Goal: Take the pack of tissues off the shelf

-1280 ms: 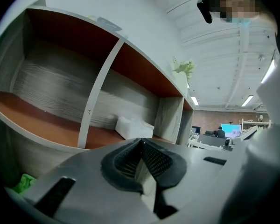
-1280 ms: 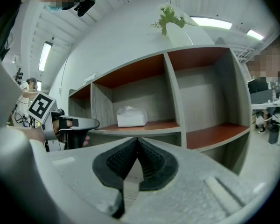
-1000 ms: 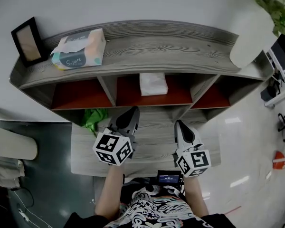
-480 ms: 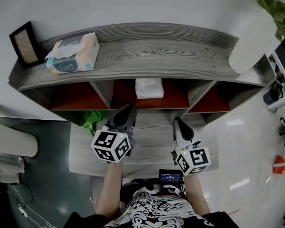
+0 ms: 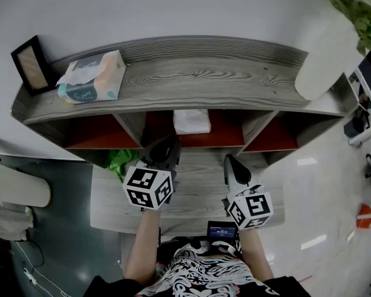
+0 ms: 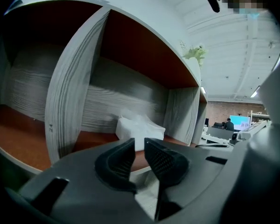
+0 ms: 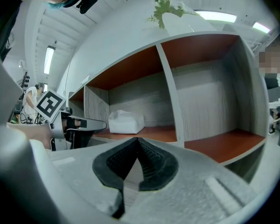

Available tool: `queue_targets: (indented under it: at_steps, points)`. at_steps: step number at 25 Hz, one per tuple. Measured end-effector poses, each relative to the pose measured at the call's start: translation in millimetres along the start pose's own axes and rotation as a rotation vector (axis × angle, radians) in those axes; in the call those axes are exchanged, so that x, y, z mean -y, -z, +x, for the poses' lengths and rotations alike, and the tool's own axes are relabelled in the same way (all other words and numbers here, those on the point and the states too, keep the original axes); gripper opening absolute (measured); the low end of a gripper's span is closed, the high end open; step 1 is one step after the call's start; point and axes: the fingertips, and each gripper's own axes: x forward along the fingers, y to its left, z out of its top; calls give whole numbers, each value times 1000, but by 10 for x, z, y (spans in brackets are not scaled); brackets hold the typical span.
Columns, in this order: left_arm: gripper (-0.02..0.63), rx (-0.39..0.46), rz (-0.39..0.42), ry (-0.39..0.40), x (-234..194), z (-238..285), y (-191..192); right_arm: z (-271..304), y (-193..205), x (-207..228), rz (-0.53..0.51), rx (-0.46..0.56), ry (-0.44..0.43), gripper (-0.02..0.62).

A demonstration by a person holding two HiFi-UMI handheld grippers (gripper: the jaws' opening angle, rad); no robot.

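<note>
Farthest left, a frame [image 5: 26,64] leans upright at the end of the shelf [image 5: 204,67] top. Just beside it a printed pack [image 5: 91,76] of tissues lies flat on that same grey top board. Below the top run three red-lined compartments. Under the left one something green [image 5: 120,161] pokes out beside the lower board [image 5: 198,193]; it may be a crumpled bag, though the head view is too dim to be sure.

The left gripper [image 5: 166,146] is held over the lower board and points into the middle compartment. Its own view shows its jaws a little apart, having just been opening, with only a narrow gap and nothing between them. The white pack [image 5: 191,121] of tissues sits on the red floor of the middle compartment, near its front edge. It is straight ahead of the left gripper and apart from its jaws.

The right gripper [image 5: 230,161] hovers over the same board, near the divider between the middle and right compartments. Its jaws are together at the tips and empty. In its view the white pack lies off to the left, past the divider. The right compartment holds nothing that shows.

At the far right a white vase [image 5: 321,54] stands on the end of the shelf top, with a leafy plant [image 5: 355,8] in it.
</note>
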Motion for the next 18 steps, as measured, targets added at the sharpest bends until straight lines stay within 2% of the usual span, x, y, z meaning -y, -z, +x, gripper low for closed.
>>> queue_targets:
  at_steps: [1,2,4,8,11,14,18]
  points:
    - [80,-5,-5,7,1,20,-2,13,0,3,-1,-2,0,5]
    - [107,-12,-12,13,-1,41,-2,27,2,7,-2,-6,1,5]
    - [121,-22,-14,14,-14,68,-9,51,0,10,-4,-12,2,5]
    - [130,-37,40,-17,-54,101,-83,91,-27,13,-7,-12,-5,5]
    - [133,-89,101,-34,-66,153,-98,113,-36,33,-9,-13,-5,5]
    - [133,-157,108,-20,-59,195,-73,132,-35,51,-7,-13,-6,5]
    - [126,-192,104,-23,-77,222,-82,154,-31,67,-5,-15,-10,5]
